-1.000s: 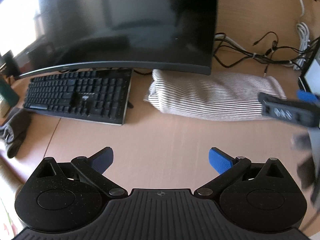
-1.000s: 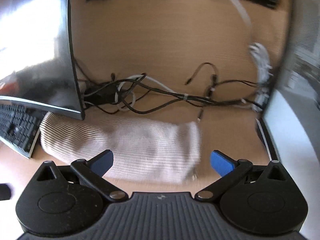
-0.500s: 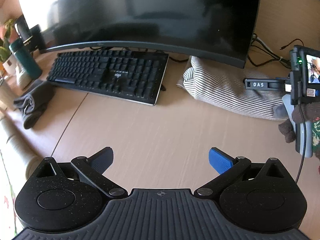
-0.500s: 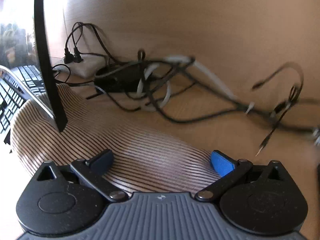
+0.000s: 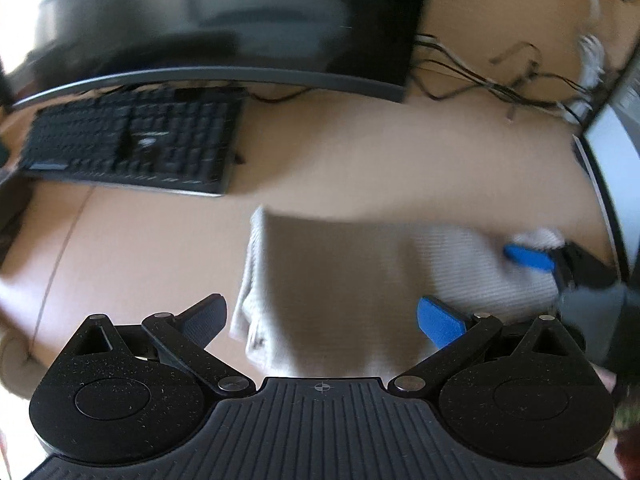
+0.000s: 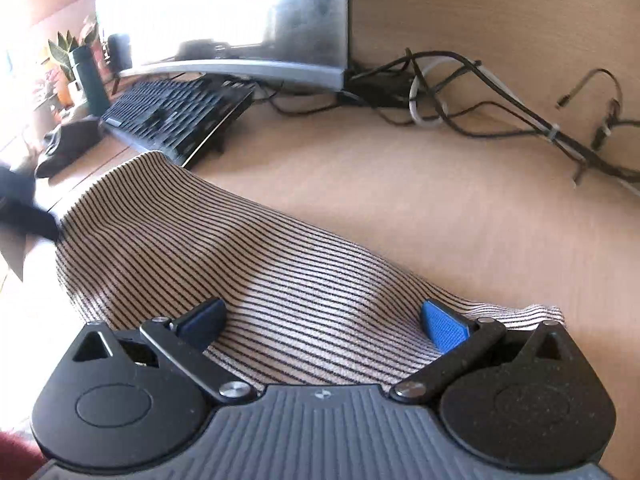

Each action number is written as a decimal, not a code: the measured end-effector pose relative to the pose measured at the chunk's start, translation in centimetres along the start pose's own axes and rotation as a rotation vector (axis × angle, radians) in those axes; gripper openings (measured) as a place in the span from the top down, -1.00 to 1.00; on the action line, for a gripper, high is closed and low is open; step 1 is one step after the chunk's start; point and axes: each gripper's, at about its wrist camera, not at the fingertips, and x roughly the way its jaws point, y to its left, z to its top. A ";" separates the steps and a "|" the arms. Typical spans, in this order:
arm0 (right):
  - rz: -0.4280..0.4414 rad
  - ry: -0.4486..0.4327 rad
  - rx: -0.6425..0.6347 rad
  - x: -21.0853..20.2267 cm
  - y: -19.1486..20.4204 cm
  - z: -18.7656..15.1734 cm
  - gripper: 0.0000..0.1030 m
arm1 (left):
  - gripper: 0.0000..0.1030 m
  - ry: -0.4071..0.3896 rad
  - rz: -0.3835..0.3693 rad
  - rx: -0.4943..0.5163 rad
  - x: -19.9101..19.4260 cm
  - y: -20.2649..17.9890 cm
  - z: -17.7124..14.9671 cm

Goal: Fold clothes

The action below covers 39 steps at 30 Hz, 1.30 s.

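Striped garment across the bench, both tools at it

The bench (image 6: 400, 200) carries the striped garment (image 6: 224, 256), long axis left to right — directly under both tools; right tool (image 6: 322, 318) spread wide over its right end; left tool (image 5: 320, 312) likewise agape, holding nothing.

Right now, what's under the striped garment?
The striped garment lies on the bare wooden desk, which shows all around it. Whatever is beneath the cloth itself is covered. Both the right gripper and left gripper stand open above it.

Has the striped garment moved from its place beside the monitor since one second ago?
Yes. The striped garment has come away from the monitor toward the camera, and now lies in front of the keyboard.
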 end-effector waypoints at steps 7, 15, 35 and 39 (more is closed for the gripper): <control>-0.290 -0.064 0.262 -6.7 -1.8 -1.5 -1.00 | -1.00 0.043 -0.150 0.128 1.1 -3.7 -1.1; -0.547 -0.029 0.352 -11.5 -2.6 -4.2 -1.00 | -1.00 0.074 -0.258 0.239 2.0 -6.2 -2.6; -0.723 0.051 0.245 -9.9 2.5 -2.0 -1.00 | -1.00 0.096 -0.368 0.249 3.4 -4.0 -2.4; -0.730 0.067 0.262 -9.4 2.3 -1.3 -1.00 | -1.00 0.080 -0.367 0.237 2.5 -2.4 -1.9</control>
